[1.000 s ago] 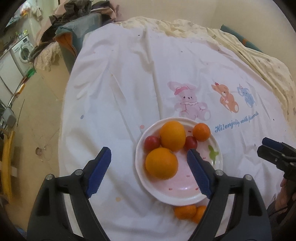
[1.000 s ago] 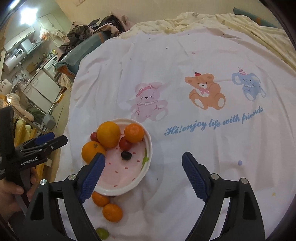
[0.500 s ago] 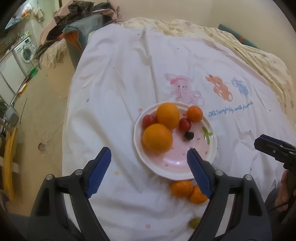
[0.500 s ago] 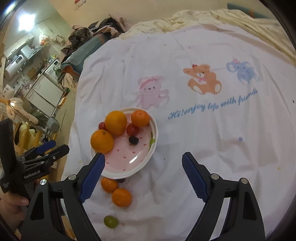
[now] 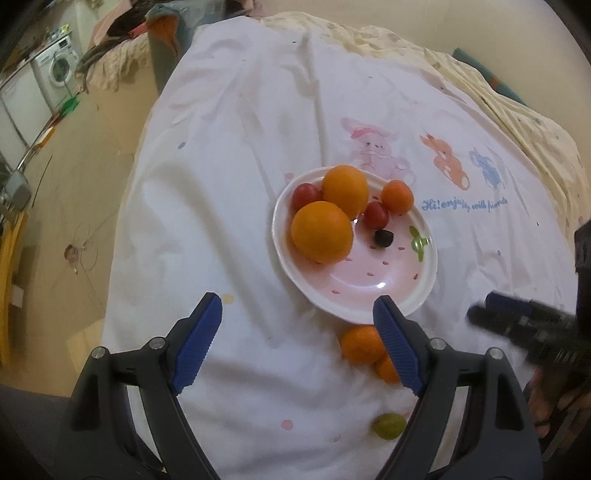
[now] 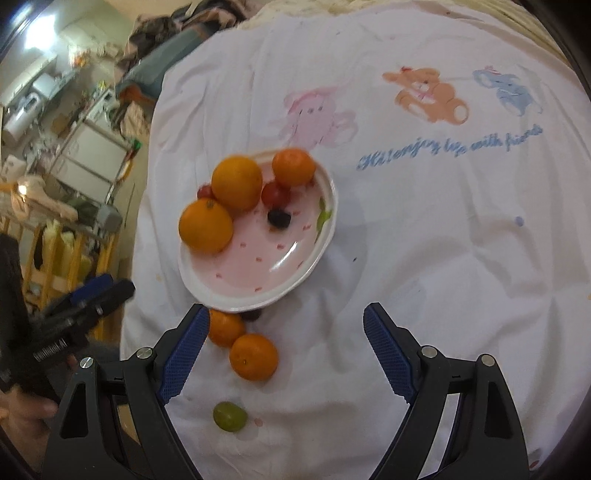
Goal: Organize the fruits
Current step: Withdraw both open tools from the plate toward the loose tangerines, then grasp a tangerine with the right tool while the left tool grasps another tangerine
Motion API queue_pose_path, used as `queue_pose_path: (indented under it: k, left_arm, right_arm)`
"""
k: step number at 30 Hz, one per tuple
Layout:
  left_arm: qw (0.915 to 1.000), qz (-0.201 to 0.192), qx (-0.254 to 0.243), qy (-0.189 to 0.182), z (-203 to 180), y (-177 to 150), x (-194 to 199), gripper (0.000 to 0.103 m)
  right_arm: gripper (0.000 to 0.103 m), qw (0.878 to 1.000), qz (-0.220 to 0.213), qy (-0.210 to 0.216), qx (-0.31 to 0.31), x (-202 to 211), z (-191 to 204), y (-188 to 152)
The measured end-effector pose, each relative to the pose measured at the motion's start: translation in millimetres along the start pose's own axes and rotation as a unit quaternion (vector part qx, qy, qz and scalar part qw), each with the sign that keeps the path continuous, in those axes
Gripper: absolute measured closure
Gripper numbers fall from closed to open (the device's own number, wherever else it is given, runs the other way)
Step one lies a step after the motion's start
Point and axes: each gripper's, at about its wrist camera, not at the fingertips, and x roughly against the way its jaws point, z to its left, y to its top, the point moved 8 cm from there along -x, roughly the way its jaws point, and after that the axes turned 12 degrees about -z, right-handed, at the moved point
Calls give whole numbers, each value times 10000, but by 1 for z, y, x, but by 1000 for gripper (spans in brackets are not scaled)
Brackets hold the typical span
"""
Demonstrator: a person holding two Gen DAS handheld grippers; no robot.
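A pink plate (image 5: 369, 291) (image 6: 251, 273) on the white cloth holds two big oranges (image 5: 321, 230) (image 6: 236, 182), a tangerine (image 5: 397, 196) (image 6: 293, 167), two cherry tomatoes (image 5: 376, 215) and a dark grape (image 5: 383, 238) (image 6: 279, 218). On the cloth in front of the plate lie two tangerines (image 5: 360, 345) (image 6: 253, 356) and a green grape (image 5: 388, 425) (image 6: 229, 415). My left gripper (image 5: 297, 343) is open and empty, above the cloth in front of the plate. My right gripper (image 6: 282, 350) is open and empty over the loose tangerines.
The white cloth (image 5: 221, 184) with cartoon animals covers a bed. Its left edge drops to the floor (image 5: 74, 192). A washing machine (image 5: 55, 66) and piled clothes (image 6: 159, 33) stand at the far left. A cream quilt (image 5: 517, 110) lies at the back right.
Both grippers have drawn back from the plate, so the loose tangerines and the green grape now show in front of it. Both stay open.
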Motion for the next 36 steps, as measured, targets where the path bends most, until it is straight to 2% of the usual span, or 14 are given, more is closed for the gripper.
queue_pose_path:
  k: [8, 12, 18, 19, 22, 29, 33, 36]
  left_arm:
    - [9996, 36, 268, -19, 5, 4, -1, 22]
    - [9996, 56, 285, -51, 4, 3, -1, 22]
    - [9992, 139, 374, -85, 6, 2, -4, 21]
    - [9991, 152, 386, -96, 5, 2, -5, 22]
    - [9991, 183, 371, -113, 4, 0, -6, 22]
    - [9993, 228, 286, -55, 5, -4, -8, 22]
    - [9992, 330, 236, -66, 5, -11, -14, 22]
    - [9984, 513, 165, -161, -2, -19, -20, 22]
  right_arm:
    - [17, 9934, 688, -95, 917, -39, 27, -40]
    - [28, 9862, 903, -90, 1387, -58, 43, -55]
    - [39, 9804, 981, -127, 1703, -68, 53, -65]
    - [41, 9799, 986, -141, 1726, -69, 53, -66]
    - [56, 9787, 1018, -139, 1776, -70, 53, -67]
    - [57, 9818, 907, -15, 1671, -58, 56, -62]
    - [57, 9882, 685, 76, 1365, -37, 45, -47]
    - [57, 9939, 357, 107, 1041, -19, 34, -28]
